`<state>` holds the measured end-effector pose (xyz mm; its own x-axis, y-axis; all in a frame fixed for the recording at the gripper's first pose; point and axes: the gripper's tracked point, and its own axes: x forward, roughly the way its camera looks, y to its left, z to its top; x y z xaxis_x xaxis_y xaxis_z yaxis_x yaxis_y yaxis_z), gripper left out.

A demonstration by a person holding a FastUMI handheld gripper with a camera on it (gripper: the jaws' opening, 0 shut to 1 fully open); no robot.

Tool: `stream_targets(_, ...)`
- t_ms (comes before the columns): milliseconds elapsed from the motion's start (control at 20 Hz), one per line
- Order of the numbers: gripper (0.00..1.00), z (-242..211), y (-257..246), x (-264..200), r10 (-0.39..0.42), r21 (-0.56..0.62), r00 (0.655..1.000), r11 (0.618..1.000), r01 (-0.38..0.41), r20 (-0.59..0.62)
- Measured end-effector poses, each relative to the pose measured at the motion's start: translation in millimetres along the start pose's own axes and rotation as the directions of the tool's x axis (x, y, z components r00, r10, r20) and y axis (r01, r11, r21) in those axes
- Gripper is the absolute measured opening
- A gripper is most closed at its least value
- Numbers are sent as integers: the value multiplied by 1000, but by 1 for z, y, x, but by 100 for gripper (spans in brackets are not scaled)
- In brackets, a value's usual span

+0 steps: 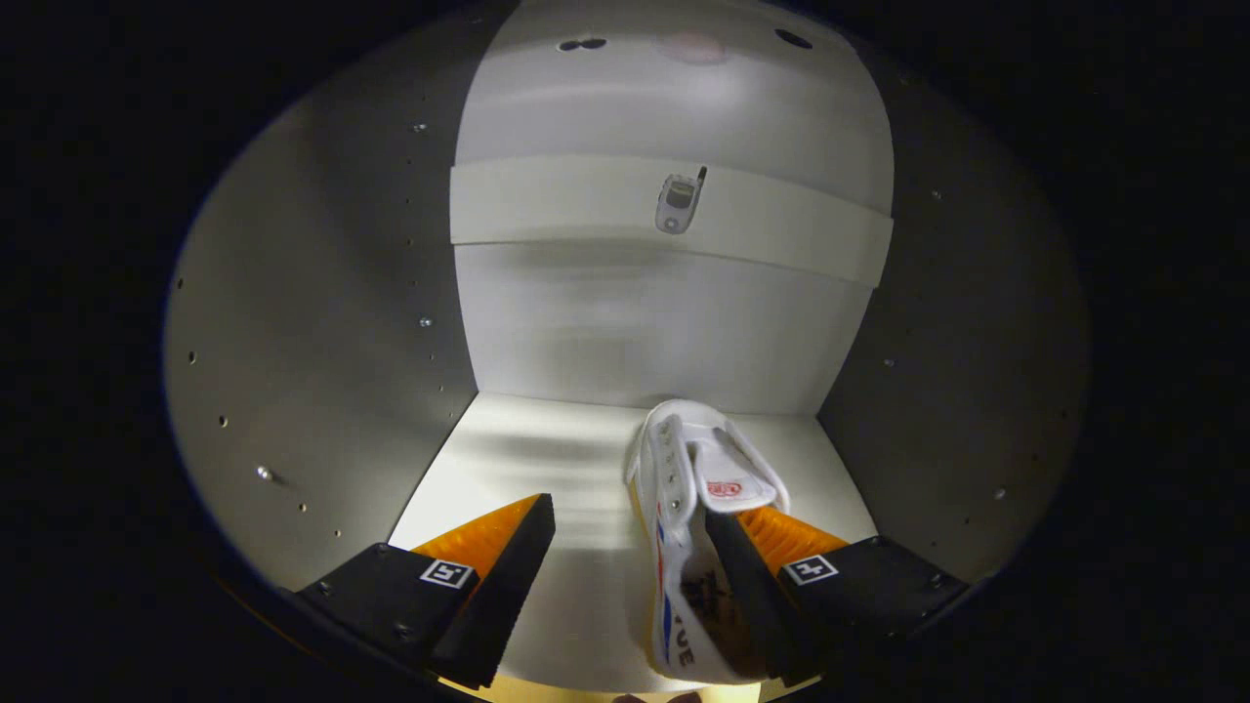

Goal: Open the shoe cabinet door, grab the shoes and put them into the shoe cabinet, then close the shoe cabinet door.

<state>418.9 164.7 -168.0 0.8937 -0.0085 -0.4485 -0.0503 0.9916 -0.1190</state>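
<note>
Gripper view, inside the shoe cabinet: gripper fingers spread wide, gripping nothing. A white sneaker lies on the cabinet floor beside the right finger, its long axis running from the fingers toward the back wall.

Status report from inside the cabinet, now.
Gripper open, inside the cabinet. Shoe on the cabinet floor, against the right-hand finger, left-hand finger apart from it. Small phone-like object on the shelf beyond; nothing blocking.
</note>
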Motion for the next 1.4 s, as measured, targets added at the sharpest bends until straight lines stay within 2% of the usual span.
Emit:
stream_targets(350, 98, 13, -19, -54, 5, 57, 997, 998, -9, 71)
stream_targets(550, 98, 37, -20, -112, 18, 75, 982, 997, -33, 191)
stream_targets(850, 98, 62, -16, -215, 41, 77, 925, 994, -75, 378)
stream_targets(1200, 98, 42, -26, -347, 75, 48, 865, 992, -113, 496)
stream_targets(1400, 97, 23, -50, -423, 63, -17, 824, 998, -65, 563)
